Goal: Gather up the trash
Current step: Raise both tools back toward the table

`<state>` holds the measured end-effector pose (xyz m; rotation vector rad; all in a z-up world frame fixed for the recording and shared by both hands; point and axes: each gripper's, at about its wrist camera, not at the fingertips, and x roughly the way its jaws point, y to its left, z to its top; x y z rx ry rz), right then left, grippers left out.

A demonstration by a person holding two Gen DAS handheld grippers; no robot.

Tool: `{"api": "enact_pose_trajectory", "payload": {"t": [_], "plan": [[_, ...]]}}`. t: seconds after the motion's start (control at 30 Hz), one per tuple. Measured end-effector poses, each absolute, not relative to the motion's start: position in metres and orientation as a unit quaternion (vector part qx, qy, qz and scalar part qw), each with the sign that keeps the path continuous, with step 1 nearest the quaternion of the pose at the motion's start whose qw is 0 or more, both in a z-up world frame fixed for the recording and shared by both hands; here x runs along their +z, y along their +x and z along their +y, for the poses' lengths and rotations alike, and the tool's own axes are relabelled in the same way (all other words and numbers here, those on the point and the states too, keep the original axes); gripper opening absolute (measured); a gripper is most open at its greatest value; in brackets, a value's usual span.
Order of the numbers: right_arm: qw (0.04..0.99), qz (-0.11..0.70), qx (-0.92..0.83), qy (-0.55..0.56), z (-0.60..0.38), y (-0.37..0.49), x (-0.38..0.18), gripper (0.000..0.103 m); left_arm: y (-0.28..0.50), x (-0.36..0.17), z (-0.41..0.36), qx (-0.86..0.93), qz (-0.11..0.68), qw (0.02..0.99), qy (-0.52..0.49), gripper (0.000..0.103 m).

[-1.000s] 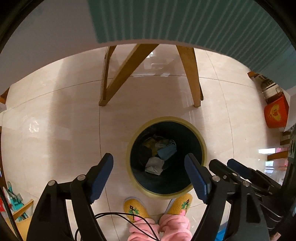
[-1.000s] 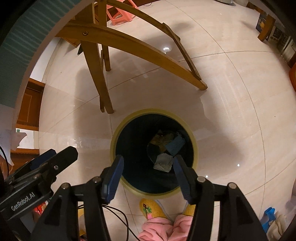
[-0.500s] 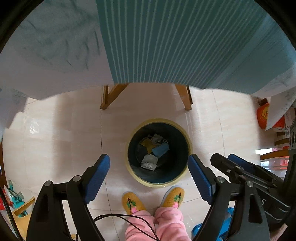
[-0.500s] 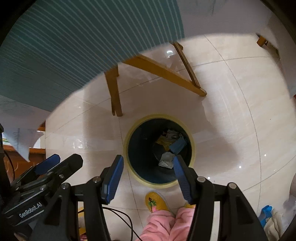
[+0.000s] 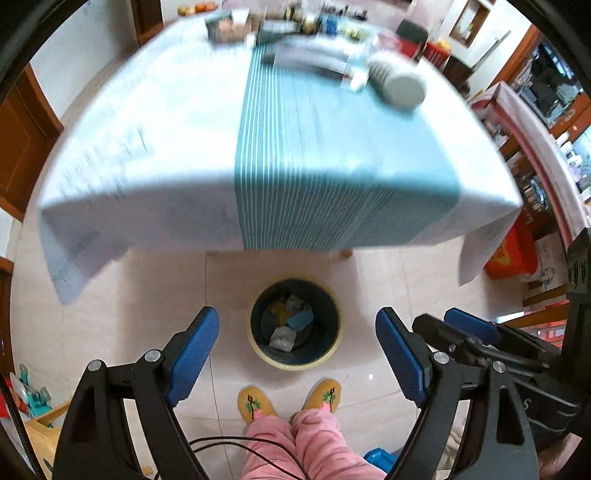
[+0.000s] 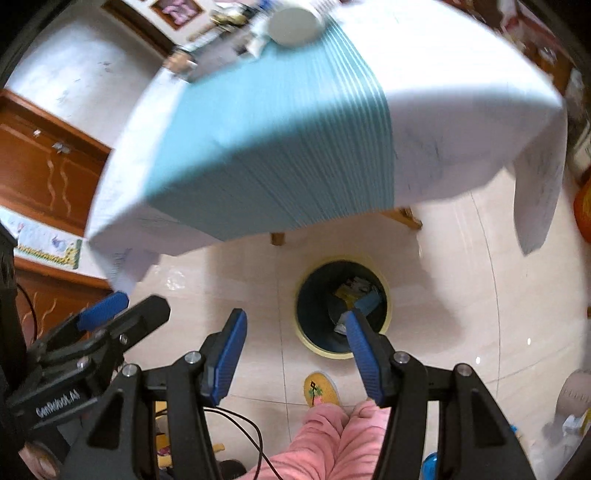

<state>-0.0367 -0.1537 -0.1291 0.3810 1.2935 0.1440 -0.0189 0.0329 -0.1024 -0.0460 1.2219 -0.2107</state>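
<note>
A round dark bin with a yellow rim (image 5: 295, 363) stands on the floor in front of the table; it also shows in the right wrist view (image 6: 300, 332). Crumpled trash (image 5: 290, 321) lies inside it. My left gripper (image 5: 297, 354) is open and empty, high above the bin. My right gripper (image 6: 293, 350) is open and empty too, beside the left one. On the table (image 5: 184, 122), with a white and teal striped cloth, lie blurred items, among them a white ribbed cup on its side (image 5: 397, 81), also in the right wrist view (image 6: 295, 22).
The person's yellow slippers (image 5: 255, 402) and pink trousers are just below the bin. An orange box (image 5: 513, 251) stands on the floor at the right. Wooden cabinets (image 6: 44, 177) line the left wall. Wooden table legs (image 6: 406, 216) show under the cloth.
Both grippers have risen from low over the bin to above table height. The tabletop and its items have come into view. Both grippers stay open.
</note>
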Motion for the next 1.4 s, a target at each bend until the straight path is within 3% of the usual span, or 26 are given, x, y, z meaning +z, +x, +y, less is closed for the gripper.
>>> {"api": "enact_pose_trajectory", "payload": {"t": [0.33,0.63,0.73,1.03,1.4], "plan": [[0.829,0.529,0.119,0.137,-0.148,-0.025,-0.017,0.056,-0.006,0.022,0.032,-0.108,0.497,0.861,-0.009,0.085],[0.872,0.456,0.141,0.111,-0.163,0.001,0.051,0.056,0.015,0.086,0.021,-0.084,0.448,0.890,0.007,0.085],[0.880,0.439,0.147,0.105,-0.166,0.014,0.064,0.056,0.020,0.095,0.017,-0.071,0.433,0.898,0.020,0.080],[0.889,0.419,0.156,0.097,-0.172,0.057,0.086,0.056,0.062,0.104,0.020,-0.053,0.426,0.903,0.019,0.079],[0.884,0.440,0.099,0.122,-0.151,0.138,0.058,0.056,0.201,0.066,0.040,-0.107,0.474,0.874,0.033,0.065]]}}
